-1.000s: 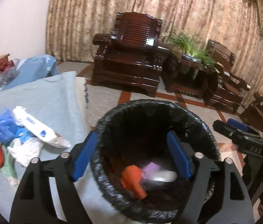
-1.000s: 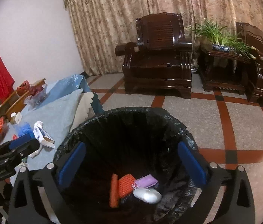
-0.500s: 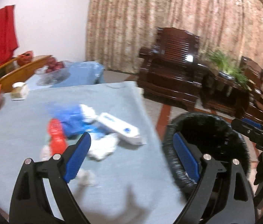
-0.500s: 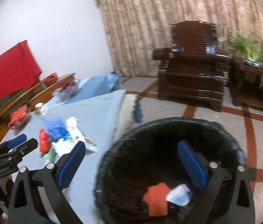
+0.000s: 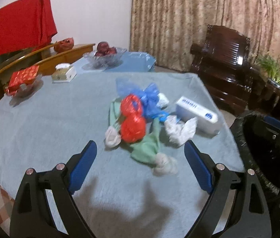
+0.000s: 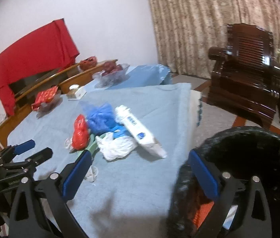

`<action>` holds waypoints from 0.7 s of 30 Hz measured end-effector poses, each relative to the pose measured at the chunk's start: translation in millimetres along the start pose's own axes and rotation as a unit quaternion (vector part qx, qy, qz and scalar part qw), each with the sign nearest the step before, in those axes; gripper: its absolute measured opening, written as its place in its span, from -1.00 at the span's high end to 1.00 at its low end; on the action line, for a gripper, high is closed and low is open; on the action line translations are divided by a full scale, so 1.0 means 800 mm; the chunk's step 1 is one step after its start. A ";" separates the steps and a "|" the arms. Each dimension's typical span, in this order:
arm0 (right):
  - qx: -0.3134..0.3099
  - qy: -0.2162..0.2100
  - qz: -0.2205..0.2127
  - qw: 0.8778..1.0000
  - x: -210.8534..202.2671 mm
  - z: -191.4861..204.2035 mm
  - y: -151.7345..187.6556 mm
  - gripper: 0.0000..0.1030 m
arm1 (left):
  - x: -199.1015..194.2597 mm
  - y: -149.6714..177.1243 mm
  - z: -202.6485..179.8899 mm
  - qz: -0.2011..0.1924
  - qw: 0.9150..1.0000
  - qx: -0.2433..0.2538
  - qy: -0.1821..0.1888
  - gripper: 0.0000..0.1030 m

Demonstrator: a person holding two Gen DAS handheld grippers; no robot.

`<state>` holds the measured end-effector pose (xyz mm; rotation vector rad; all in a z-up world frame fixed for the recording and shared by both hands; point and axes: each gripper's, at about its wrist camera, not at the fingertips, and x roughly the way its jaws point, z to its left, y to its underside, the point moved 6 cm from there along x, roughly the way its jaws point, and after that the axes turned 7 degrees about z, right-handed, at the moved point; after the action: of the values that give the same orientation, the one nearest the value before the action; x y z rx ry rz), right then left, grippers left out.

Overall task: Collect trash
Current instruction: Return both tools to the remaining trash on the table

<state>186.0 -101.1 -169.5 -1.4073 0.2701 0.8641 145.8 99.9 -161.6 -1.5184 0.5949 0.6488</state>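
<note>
Trash [image 5: 140, 119] lies heaped on the blue-clothed table [image 5: 40, 130], nearer its right edge than its left. In the heap a red bag [image 5: 133, 119] sits on a green cloth [image 5: 147, 148], with a crumpled blue bag [image 5: 149, 99] just behind it, white wads [image 5: 179, 130] beside it and a white box with blue print [image 5: 197, 115] toward the right edge. Just off that right edge stands the black-lined bin [image 6: 249, 158], with something orange [image 6: 202, 214] showing low inside.

The left gripper [image 5: 140, 168] hangs over the table's near edge, fingers wide and holding nothing. The right gripper [image 6: 140, 176] spans the table's right edge and the bin's rim; its jaws are closing yet stand wide apart with nothing between them.

Along the far edge sit a glass bowl of red fruit [image 5: 105, 56], a small white box [image 5: 63, 73] and a red packet [image 5: 23, 79].
</note>
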 end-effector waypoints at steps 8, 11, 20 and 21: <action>-0.015 -0.025 0.036 0.999 0.053 0.024 0.005 -0.46 | 0.027 0.005 0.010 0.014 1.000 -0.012 -0.007 -0.65; -0.019 -0.034 0.046 0.998 0.073 0.035 0.001 -0.33 | 0.037 0.001 0.017 0.013 1.000 -0.018 -0.011 -0.59; -0.034 -0.036 0.071 0.996 0.135 0.062 -0.005 -0.32 | 0.054 -0.003 0.049 0.015 0.999 -0.033 -0.026 -0.57; -0.034 -0.034 0.076 0.996 0.143 0.064 -0.004 -0.32 | 0.055 -0.003 0.052 0.016 0.999 -0.035 -0.026 -0.57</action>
<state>249.5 -12.1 -230.0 -1.4300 0.2999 1.0527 176.6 142.5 -192.3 -1.5556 0.5623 0.7389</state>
